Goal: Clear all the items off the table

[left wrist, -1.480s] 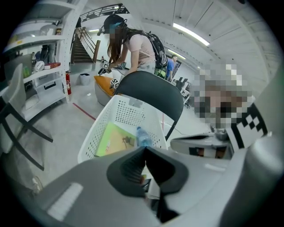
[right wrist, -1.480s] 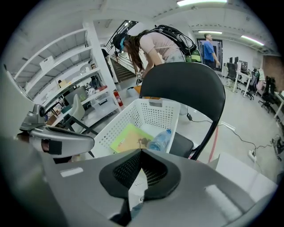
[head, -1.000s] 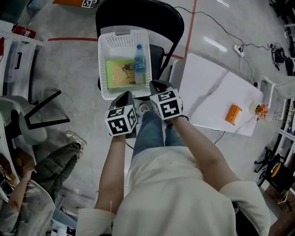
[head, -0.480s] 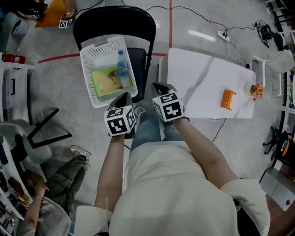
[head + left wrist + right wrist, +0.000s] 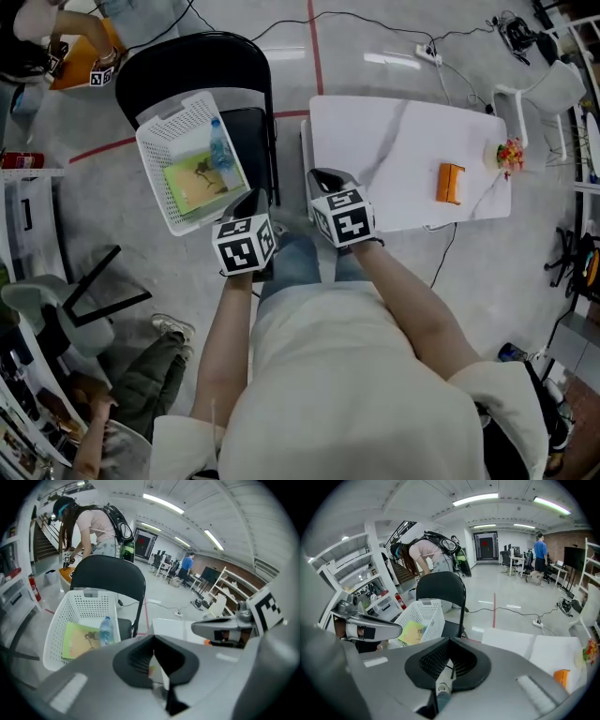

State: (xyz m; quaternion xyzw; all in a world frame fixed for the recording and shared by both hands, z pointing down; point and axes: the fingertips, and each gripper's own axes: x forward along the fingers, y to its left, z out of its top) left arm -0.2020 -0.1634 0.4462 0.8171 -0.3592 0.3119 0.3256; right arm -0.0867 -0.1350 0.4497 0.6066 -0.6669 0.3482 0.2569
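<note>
Close by the basket (image 5: 153, 161) and table (image 5: 394, 127), left claw (image 5: 256, 198) and right claw (image 5: 323, 175) are each clamped fully together, holding nothing.

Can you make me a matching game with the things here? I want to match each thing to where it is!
Things:
1. white basket
2. orange box
3. water bottle

Places:
a. on the white table
b. lying inside the basket
c. on the seat of the black chair

Right pairs: 1-c, 2-a, 3-b.
</note>
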